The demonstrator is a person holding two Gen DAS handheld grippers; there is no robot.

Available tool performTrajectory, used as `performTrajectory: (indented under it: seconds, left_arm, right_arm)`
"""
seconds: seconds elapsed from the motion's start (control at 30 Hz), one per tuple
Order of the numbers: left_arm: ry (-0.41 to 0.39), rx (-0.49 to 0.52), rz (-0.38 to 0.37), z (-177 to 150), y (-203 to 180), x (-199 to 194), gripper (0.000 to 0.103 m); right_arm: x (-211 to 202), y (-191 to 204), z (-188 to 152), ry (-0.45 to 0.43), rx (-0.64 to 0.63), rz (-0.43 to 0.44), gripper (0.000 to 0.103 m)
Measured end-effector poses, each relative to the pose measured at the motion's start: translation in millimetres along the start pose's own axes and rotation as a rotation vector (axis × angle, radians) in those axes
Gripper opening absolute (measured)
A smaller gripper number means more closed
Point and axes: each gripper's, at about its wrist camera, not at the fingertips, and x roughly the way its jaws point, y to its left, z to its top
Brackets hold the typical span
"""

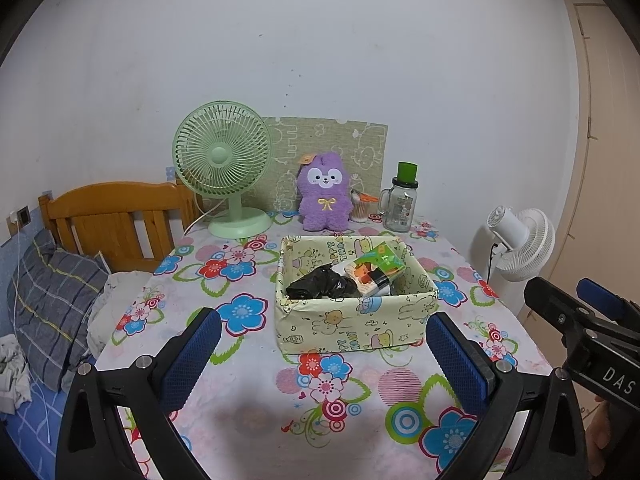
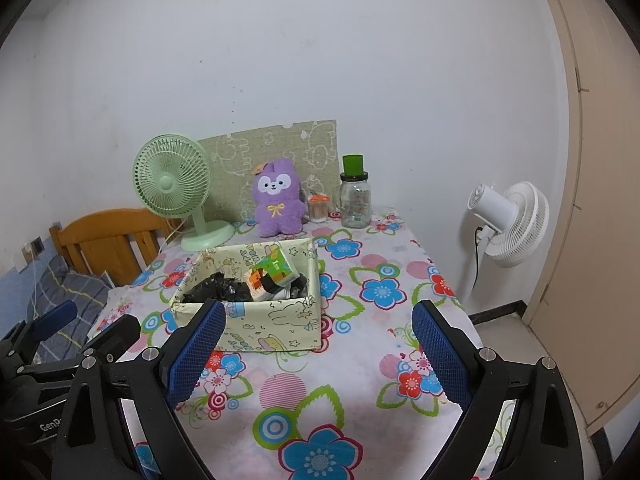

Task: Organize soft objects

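Note:
A pale yellow cartoon-print fabric box [image 1: 352,320] [image 2: 280,320] stands mid-table. Inside lie a crumpled black bag [image 1: 320,286] [image 2: 218,288], a green tissue pack [image 1: 380,258] [image 2: 276,268] and a sock-like bundle [image 1: 366,276]. A purple plush bunny [image 1: 324,196] [image 2: 278,200] sits upright at the table's back, against a green board. My left gripper [image 1: 322,356] hovers open just in front of the box, nothing between its blue pads. My right gripper [image 2: 318,356] is open too, empty, to the right of the box's near corner. Each gripper shows at the edge of the other's view.
A green desk fan [image 1: 222,164] [image 2: 176,188] stands back left. A glass jar with a green lid [image 1: 402,204] [image 2: 355,196] and a small cup [image 2: 319,208] stand back right. A white floor fan [image 1: 520,240] [image 2: 508,224] stands off the table's right. A bed with a pillow [image 1: 52,304] lies left.

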Motion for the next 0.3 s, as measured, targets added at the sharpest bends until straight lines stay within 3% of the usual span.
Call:
performTrajectory:
  seconds: [0.3]
  left_arm:
    - [0.003, -0.001, -0.003, 1.0, -0.7, 0.8, 0.103]
  right_arm:
    - [0.5, -1.6, 1.2, 0.004, 0.003, 0.009, 0.096]
